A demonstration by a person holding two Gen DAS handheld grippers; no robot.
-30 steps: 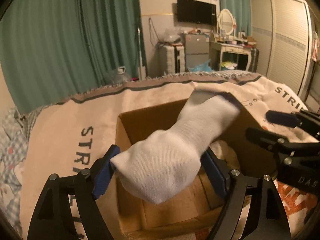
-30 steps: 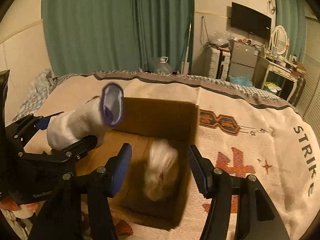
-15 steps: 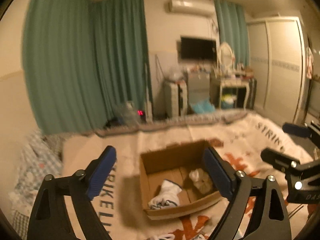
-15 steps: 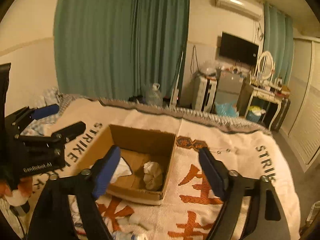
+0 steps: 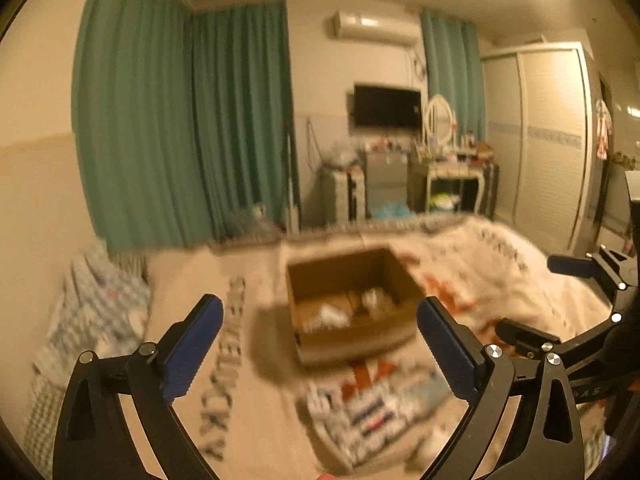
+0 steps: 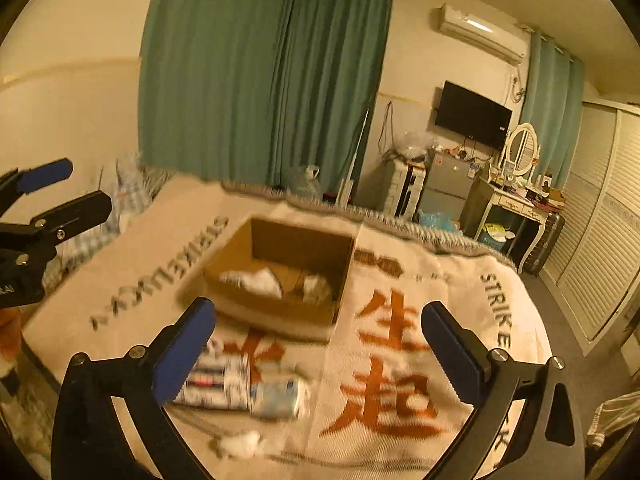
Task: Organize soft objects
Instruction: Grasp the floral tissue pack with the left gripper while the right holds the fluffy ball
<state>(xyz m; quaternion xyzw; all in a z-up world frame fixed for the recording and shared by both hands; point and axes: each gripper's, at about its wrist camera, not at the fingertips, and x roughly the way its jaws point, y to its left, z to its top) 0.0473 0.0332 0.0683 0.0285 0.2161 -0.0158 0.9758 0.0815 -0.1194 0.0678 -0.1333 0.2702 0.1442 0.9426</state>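
Note:
An open cardboard box [image 5: 390, 334] [image 6: 276, 314] stands on the bed's cream blanket. Inside it lie a white sock [image 6: 258, 280] [image 5: 326, 316] and a pale balled soft item [image 6: 316, 286] [image 5: 374, 298]. Several striped and pale soft items [image 6: 224, 384] [image 5: 372, 412] lie on the blanket in front of the box, with a small white wad [image 6: 240, 442] nearer still. My left gripper [image 5: 320, 342] is open and empty, held high and back from the box. My right gripper [image 6: 318, 344] is open and empty, also held back; it shows in the left wrist view [image 5: 560, 296].
The cream blanket [image 6: 420, 360] with orange characters and black lettering covers the bed. A checked pillow [image 5: 100, 312] lies at the left. Green curtains [image 6: 260, 80], a dresser [image 6: 516, 208], a TV and wardrobe doors [image 6: 600, 220] stand beyond the bed.
My left gripper let go of the white sock, which now lies in the box. Both grippers pulled up and back from the box, so the items in front of it came into view.

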